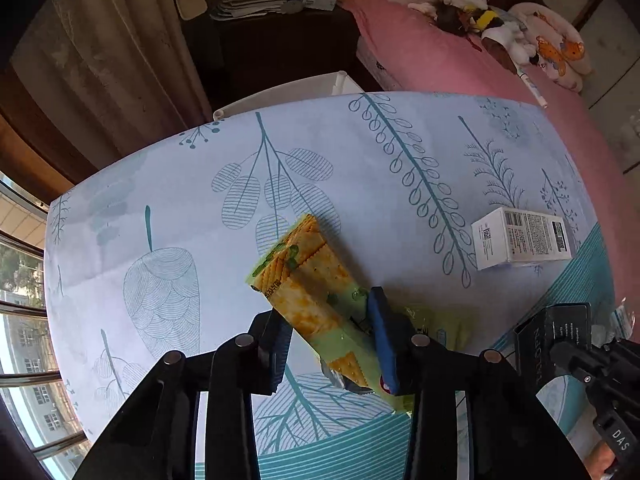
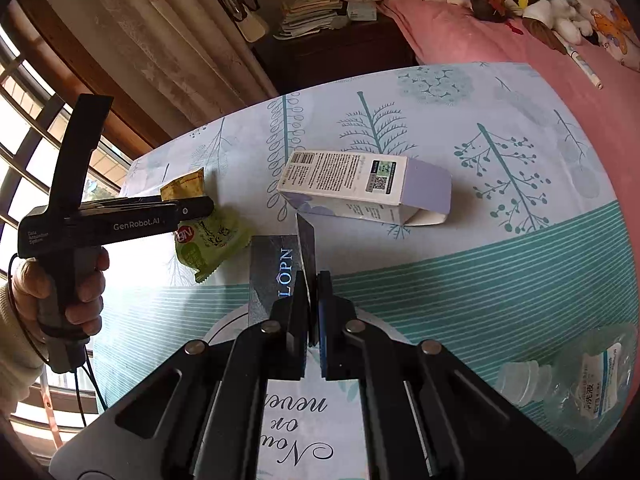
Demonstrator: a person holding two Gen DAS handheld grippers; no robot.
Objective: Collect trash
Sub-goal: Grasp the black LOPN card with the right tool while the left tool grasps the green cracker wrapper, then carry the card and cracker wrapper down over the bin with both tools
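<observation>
**Both tongs loaded; white box remains**

The left tongs (image 1: 332,344) are pinching the green cracker packet (image 1: 308,284), its long axis running away from the jaws and up to the left, far end lifted off the surface (image 1: 160,184). The right tongs (image 2: 314,308) are pressed together on a flap of the dark box (image 2: 272,272), which sits just ahead of them.

The white box (image 2: 360,188) lies on its side beyond the dark box, long axis across the right wrist view, open flap to the right. It lies near the right tongs and well apart from the left tongs. A crushed clear bottle (image 2: 580,380) rests at the near right edge.

Judgement: once a hand is freed, the right hand is the nearer for the white box; approach across its short side.
</observation>
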